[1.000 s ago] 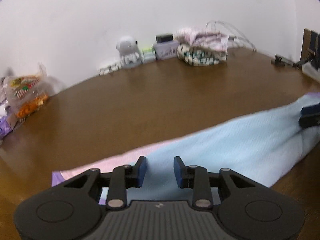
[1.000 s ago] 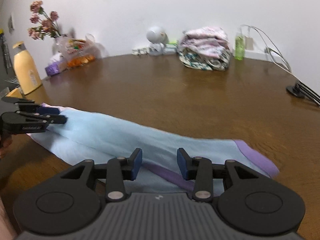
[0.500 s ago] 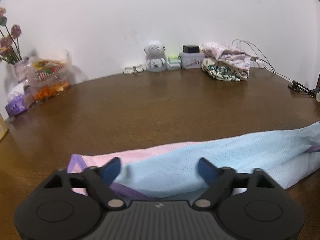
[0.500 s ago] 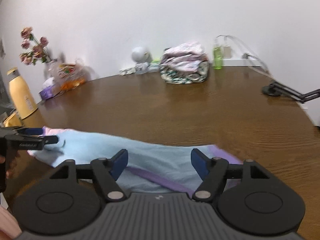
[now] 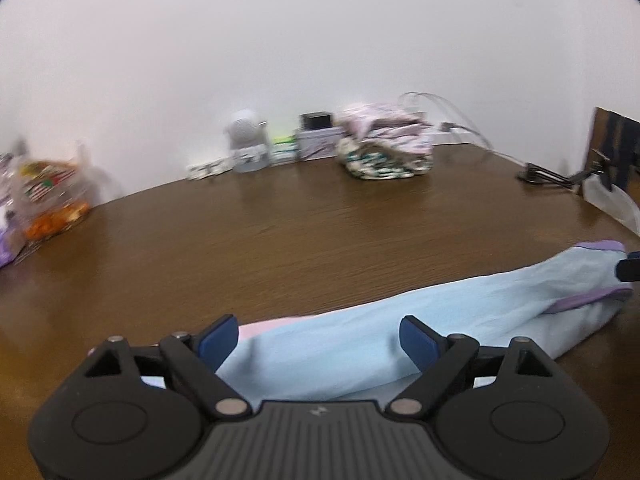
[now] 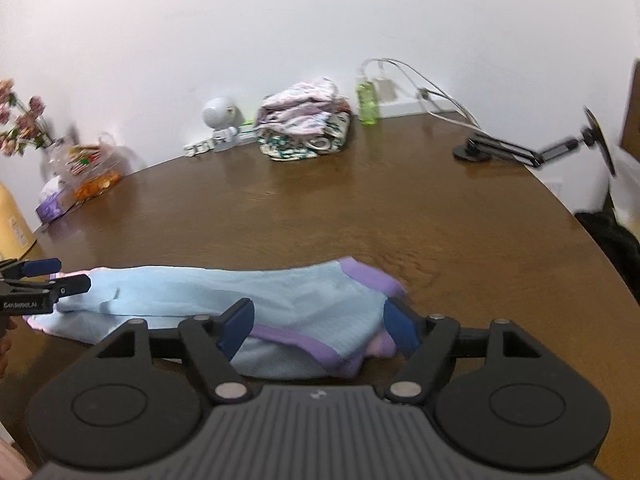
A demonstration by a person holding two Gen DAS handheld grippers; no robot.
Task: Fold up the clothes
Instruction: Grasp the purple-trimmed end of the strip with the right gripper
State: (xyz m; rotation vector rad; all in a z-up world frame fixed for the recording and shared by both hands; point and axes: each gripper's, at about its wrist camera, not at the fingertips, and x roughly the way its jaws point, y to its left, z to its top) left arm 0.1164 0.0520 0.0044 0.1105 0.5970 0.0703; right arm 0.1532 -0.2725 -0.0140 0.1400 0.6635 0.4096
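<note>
Left wrist: left tongs (image 5: 320, 338) wide over light-blue garment (image 5: 420, 328). Right tongs (image 6: 318, 326) wide over its purple-trimmed end.

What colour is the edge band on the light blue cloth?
Purple. The band on the light blue cloth shows best in the right wrist view.

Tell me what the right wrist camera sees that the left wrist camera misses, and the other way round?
Only the right wrist view shows the green bottle, the pink flowers and the left tongs open at the garment's far end. Only the left wrist view shows the small dark box by the wall. Both show the light blue garment with purple trim, the folded clothes pile, the white round gadget and the snack bag.
</note>
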